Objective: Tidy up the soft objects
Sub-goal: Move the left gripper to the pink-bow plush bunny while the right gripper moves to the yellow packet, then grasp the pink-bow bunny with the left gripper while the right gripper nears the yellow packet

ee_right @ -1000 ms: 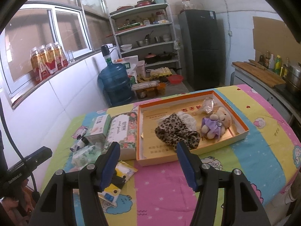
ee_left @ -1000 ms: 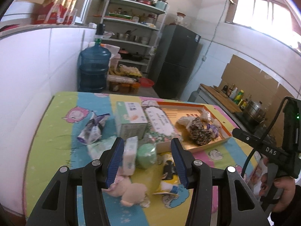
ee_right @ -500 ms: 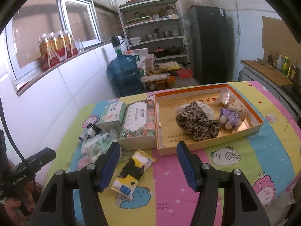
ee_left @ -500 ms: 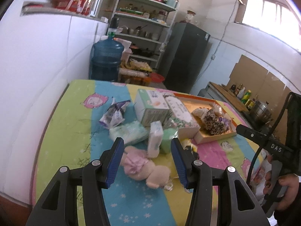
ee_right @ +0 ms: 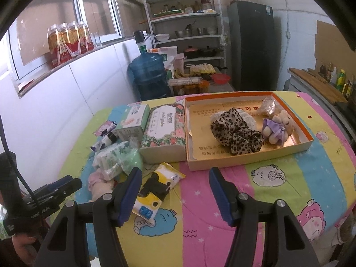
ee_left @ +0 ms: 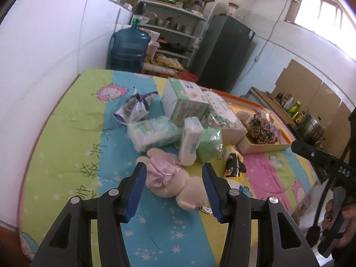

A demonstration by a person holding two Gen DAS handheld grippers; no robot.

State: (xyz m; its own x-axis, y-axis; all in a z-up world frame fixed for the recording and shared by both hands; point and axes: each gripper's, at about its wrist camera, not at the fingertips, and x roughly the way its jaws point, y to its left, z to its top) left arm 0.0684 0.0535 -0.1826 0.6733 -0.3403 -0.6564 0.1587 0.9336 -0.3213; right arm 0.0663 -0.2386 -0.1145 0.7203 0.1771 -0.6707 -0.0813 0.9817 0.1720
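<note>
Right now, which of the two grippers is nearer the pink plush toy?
Left. The left gripper hangs just over the pink plush toy, open jaws either side. The right gripper sits further off, above the yellow packet.

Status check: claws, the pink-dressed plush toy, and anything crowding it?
Both claws open, left claw straddling the plush toy, not gripping. Right claw empty. Tissue pack touches the toy.

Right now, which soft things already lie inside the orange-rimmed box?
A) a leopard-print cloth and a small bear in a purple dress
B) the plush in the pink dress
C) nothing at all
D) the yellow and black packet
A: the leopard-print cloth and the small bear in a purple dress lie inside the orange-rimmed box.
</note>
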